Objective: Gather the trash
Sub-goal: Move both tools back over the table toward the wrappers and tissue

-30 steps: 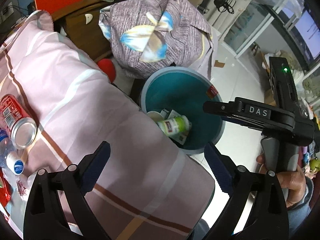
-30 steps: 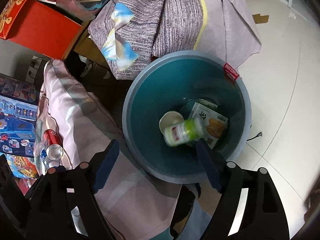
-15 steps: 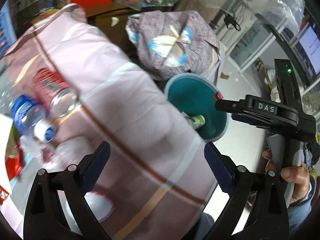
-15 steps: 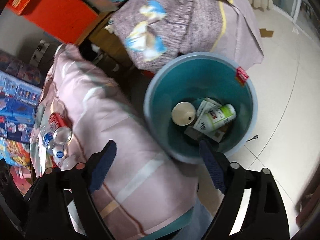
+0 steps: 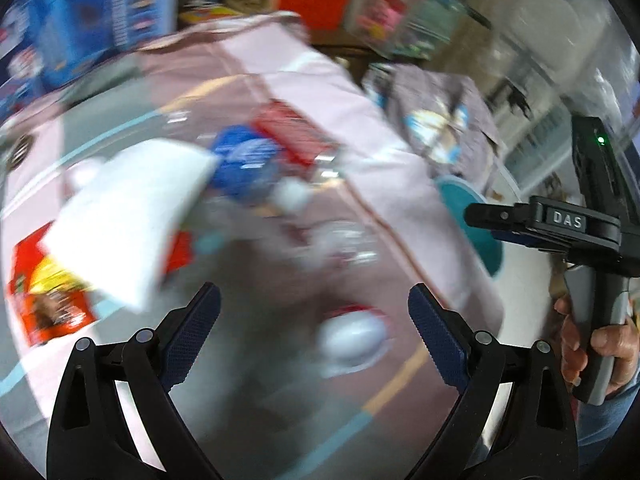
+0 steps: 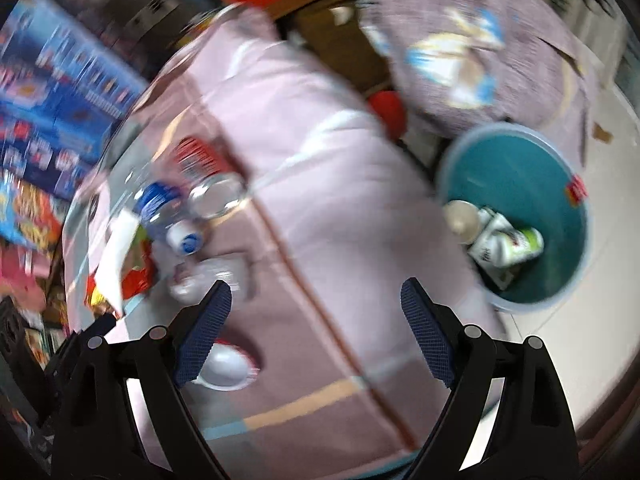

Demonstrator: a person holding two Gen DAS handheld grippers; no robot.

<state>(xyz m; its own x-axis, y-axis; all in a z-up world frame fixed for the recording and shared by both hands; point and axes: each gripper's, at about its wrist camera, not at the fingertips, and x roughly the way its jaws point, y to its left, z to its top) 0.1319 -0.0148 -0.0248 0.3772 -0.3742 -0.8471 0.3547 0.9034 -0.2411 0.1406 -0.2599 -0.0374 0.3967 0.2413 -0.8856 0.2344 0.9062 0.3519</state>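
**Both grippers empty above the littered bedcover; bin at the bedside**

Left gripper point(image 5: 314, 328): jaws spread wide, nothing between the pads. It hangs over a pink striped bedcover point(image 5: 360, 128). Just inside its right finger, at about 1 o'clock from the midpoint, lies a white cup-like item with a red rim point(image 5: 352, 340), blurred, apart from both pads.

Right gripper point(image 6: 316, 330): jaws spread wide, nothing between the pads. The same white item shows here at 8 o'clock from the midpoint, partly hidden behind the left finger point(image 6: 202, 334); contact cannot be determined. In the left wrist view this gripper's body appears at 3 o'clock, held by a hand point(image 5: 600, 344) with a blue sleeve below it.

Trash on the bedcover, left wrist view, from 10 to 12 o'clock of the gripper: a white sheet of paper point(image 5: 128, 216) lying over a red and yellow packet point(image 5: 48, 300); a clear bottle with a blue label point(image 5: 244, 164); a red can point(image 5: 296, 136) touching the bottle; a crumpled clear wrapper point(image 5: 340, 244) nearer the gripper. All are heavily blurred.

Teal trash bin point(image 6: 520, 152): stands on the pale floor beside the bed, at 2 o'clock in the right wrist view. Inside it lie a green-capped bottle point(image 6: 516, 244), a round pale cup point(image 6: 462, 216) and a flat carton.

Beyond the bin, at 1 o'clock: a heap of grey patterned fabric point(image 6: 500, 40). At 10 o'clock: blue printed boxes point(image 6: 52, 92).
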